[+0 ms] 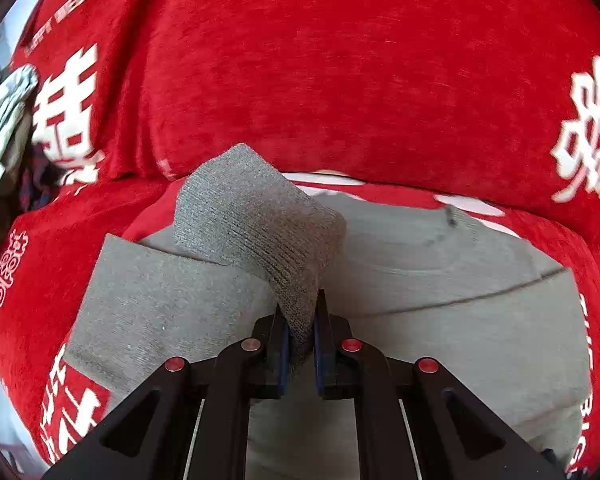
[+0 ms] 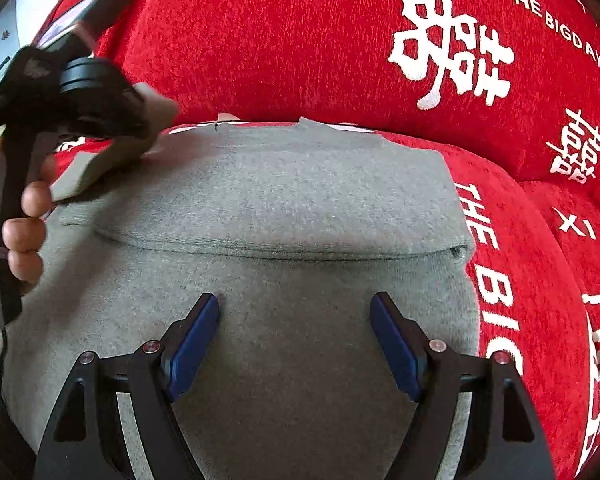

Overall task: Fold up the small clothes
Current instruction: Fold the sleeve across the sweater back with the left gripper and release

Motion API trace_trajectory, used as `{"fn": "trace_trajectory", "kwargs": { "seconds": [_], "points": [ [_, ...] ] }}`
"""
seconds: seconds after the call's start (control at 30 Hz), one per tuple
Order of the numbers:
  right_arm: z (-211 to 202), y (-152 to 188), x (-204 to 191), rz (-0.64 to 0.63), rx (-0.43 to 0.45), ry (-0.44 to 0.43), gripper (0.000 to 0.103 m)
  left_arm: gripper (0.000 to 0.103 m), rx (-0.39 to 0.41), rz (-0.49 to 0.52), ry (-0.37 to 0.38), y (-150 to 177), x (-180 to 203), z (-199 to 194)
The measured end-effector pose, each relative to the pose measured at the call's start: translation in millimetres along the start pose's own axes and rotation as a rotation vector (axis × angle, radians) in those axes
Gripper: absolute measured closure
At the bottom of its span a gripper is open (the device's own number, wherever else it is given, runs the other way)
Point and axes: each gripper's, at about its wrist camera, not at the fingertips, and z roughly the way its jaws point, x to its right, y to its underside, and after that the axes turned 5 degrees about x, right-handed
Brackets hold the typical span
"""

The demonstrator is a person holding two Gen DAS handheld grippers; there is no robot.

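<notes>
A grey knit garment (image 2: 292, 208) lies flat on a red sofa seat (image 2: 532, 264); a fold edge runs across its middle. In the left wrist view my left gripper (image 1: 300, 312) is shut on a grey ribbed sleeve cuff (image 1: 256, 216) and holds it lifted above the garment's body (image 1: 460, 312). In the right wrist view my right gripper (image 2: 296, 304) is open and empty, fingers resting low over the near part of the garment. The left gripper (image 2: 112, 148) with the person's hand shows at the upper left there, holding the sleeve.
The red sofa backrest (image 1: 340, 72) with white characters rises just behind the garment. A second seat cushion (image 2: 580, 216) lies to the right. Patterned fabric things (image 1: 4, 128) sit at the sofa's far left end.
</notes>
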Motion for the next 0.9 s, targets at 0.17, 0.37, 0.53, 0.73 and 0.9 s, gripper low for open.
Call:
{"fn": "trace_trajectory", "kwargs": {
  "seconds": [0.17, 0.37, 0.53, 0.73, 0.9],
  "points": [
    [-3.1, 2.2, 2.5, 0.014, 0.01, -0.016, 0.023, 0.092, 0.013, 0.068, 0.014, 2.7, 34.5, -6.9],
    [-3.3, 5.0, 1.5, 0.008, 0.017, -0.02, 0.022, 0.092, 0.01, 0.114, 0.032, 6.1, 62.5, -11.9],
    [-1.1, 5.3, -3.0, -0.011, 0.017, 0.005, 0.021, 0.092, 0.03, 0.181, 0.064, 8.9, 81.8, -20.1],
    [-1.9, 6.9, -3.0, -0.011, 0.02, 0.009, 0.021, 0.092, 0.047, 0.255, 0.125, 10.0, 97.4, -31.7],
    [-5.9, 8.8, 1.3, 0.011, 0.031, -0.01, 0.021, 0.092, 0.068, 0.307, 0.158, 12.9, 111.8, -43.2]
  ]
}}
